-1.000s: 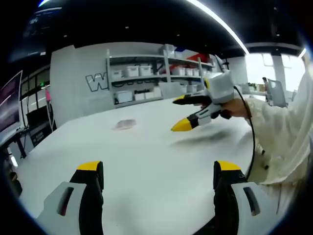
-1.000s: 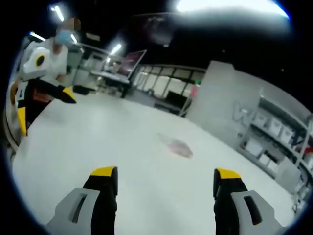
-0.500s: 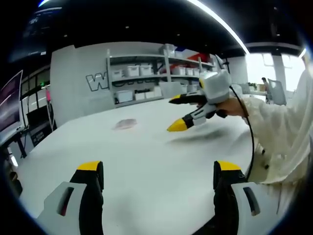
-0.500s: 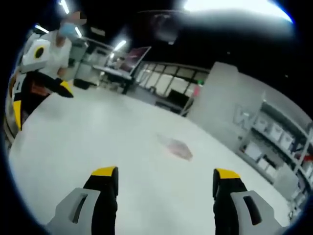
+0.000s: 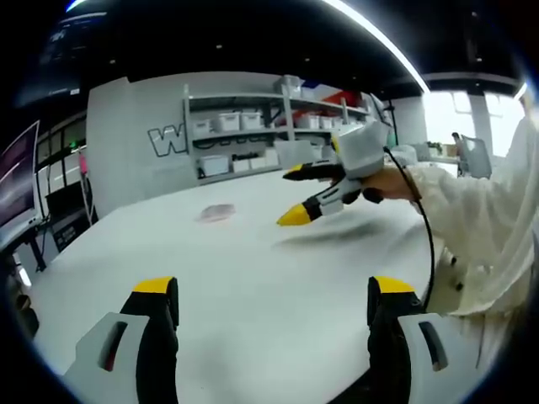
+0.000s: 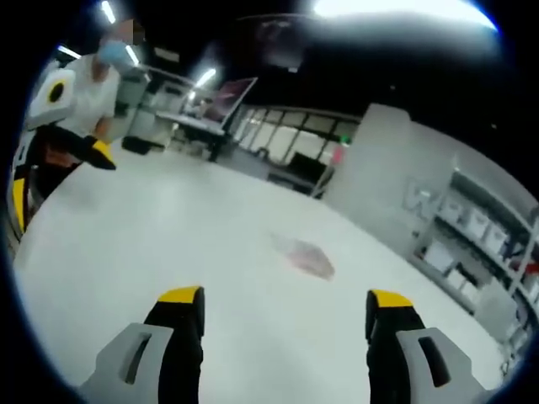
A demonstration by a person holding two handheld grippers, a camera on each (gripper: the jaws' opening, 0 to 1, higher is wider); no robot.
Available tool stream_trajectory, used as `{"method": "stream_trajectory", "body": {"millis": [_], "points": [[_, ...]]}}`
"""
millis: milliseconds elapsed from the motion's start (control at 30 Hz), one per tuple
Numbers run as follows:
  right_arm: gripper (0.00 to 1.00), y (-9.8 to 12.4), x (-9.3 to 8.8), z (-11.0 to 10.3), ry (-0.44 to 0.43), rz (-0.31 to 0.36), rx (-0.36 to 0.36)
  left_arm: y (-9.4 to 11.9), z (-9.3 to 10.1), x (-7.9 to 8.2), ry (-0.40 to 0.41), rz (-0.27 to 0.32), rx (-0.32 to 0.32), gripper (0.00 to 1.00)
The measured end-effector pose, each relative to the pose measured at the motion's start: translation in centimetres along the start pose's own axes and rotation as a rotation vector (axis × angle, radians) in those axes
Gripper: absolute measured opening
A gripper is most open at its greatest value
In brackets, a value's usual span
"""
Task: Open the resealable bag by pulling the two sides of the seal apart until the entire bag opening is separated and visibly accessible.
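A small clear resealable bag [image 5: 217,213] with a pinkish tint lies flat on the white table [image 5: 269,278], far ahead of both grippers. In the right gripper view the bag [image 6: 308,255] sits beyond my right gripper [image 6: 285,305], which is open with nothing between its yellow-tipped jaws. My left gripper [image 5: 274,293] is open and empty too, low over the near table. The right gripper [image 5: 295,194] also shows in the left gripper view, held by a hand to the right of the bag, jaws apart. The left gripper [image 6: 55,168] appears at the left edge of the right gripper view.
A white-sleeved person [image 5: 484,210] stands at the table's right side. Shelves with white bins [image 5: 253,135] line the wall behind the table. Desks and monitors [image 6: 219,109] stand beyond the far edge. A cable [image 5: 431,244] hangs from the right gripper.
The right gripper has moved leftward in the left gripper view, closer to the bag. In the right gripper view the scene has shifted slightly as that camera moved. The bag lies still.
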State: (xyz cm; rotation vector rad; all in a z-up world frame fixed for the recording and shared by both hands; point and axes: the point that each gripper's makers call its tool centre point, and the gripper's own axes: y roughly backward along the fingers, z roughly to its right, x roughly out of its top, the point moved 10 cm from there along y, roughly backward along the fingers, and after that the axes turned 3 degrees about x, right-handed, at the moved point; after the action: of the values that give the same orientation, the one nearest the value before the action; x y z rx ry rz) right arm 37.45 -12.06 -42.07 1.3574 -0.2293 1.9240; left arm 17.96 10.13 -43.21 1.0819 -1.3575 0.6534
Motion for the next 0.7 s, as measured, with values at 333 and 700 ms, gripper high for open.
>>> {"method": "stream_trajectory", "body": {"millis": [333,700], "points": [[0.77,-2.1,0.5,0.6,-0.036,0.008,-0.019,0.1,0.1,0.0,0.001,0.004,-0.002,0.92],[0.75,-2.7,0.4,0.3,-0.048,-0.001,-0.026,0.4,0.0,-0.1,0.004,0.008,0.003,0.92]]}}
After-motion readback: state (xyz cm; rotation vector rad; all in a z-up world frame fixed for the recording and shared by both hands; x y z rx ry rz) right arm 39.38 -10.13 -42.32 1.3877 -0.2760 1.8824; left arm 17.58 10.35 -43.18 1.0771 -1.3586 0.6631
